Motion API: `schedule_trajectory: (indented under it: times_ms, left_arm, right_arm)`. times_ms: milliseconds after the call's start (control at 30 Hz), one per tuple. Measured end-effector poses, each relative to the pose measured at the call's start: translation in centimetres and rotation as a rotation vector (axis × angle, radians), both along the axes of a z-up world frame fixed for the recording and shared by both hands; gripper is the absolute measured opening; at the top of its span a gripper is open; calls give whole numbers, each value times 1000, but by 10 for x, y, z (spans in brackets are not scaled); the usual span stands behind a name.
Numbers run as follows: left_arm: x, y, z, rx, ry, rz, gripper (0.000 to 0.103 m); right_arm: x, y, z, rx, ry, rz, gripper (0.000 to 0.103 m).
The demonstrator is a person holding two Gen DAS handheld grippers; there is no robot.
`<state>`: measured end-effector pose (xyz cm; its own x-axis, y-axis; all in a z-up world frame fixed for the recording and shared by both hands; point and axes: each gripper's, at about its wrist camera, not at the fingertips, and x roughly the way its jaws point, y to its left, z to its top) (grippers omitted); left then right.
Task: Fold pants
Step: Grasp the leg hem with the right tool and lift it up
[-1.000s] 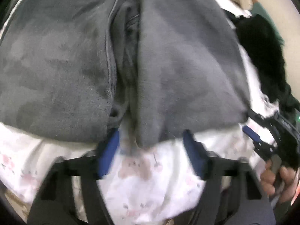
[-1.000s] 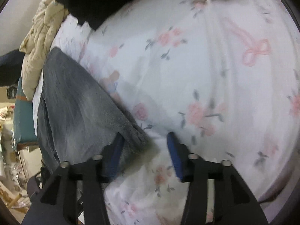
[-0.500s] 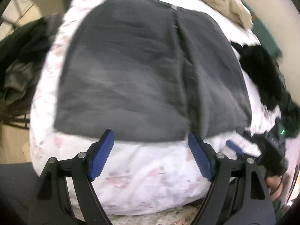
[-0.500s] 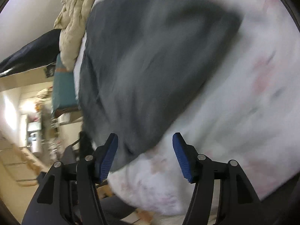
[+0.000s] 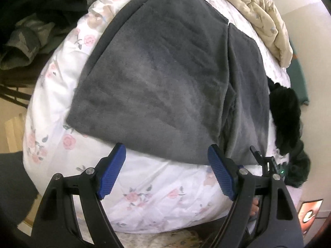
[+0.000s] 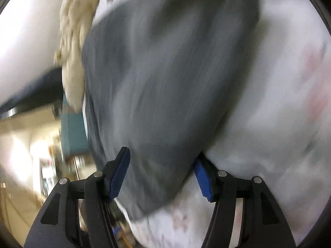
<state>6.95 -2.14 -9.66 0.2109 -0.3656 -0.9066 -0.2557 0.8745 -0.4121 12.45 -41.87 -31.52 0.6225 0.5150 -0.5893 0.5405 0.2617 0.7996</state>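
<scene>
The left gripper point(image 5: 166, 170) hangs with its 2 blue pads spread wide and nothing between them, just short of the near edge of the grey pants point(image 5: 157, 78). The right gripper point(image 6: 161, 172) is likewise spread apart and holds nothing; its view is badly smeared, but the pants point(image 6: 165, 72) appear to lie close in front of its pads, and I cannot tell whether they touch. The pants lie flat on the floral bedsheet point(image 5: 144, 188), already doubled over, with 1 upper layer covering most of a lower one that shows as a strip along the right side. The fold looks nearly finished; the step in hand is probably 1 more fold or a tidy-up. To do it well, each gripper should pinch both layers together at a near corner, lift evenly and lay the edge down square so the layers do not slide apart. A cream quilt point(image 5: 260, 14) lies at the far edge, a black garment point(image 5: 285, 113) sits just beside the pants on the right, and dark clothes point(image 5: 35, 16) are heaped to the left; the black garment could be snagged.
</scene>
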Motion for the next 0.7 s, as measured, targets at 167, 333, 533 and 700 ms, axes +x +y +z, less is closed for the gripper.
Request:
schedule_trajectory:
  times_ms: [167,333,533,700]
  left_arm:
    - [2,-11,5,-17,-15,-27,79]
    - [7,-24,-2,39,-24,-67,79]
    - [15,-31,-12,74,-7,-69,79]
    - [57,-41,-2,202,17,-101,79]
  right_arm:
    - [-14,-34,20,-170,-34,-175,63]
    - [-17,-42,17,-155,-34,-239,65]
    - [-9,-32,44,-255,-91,-216,12]
    - [2,-2,91,-397,-224,-113,7]
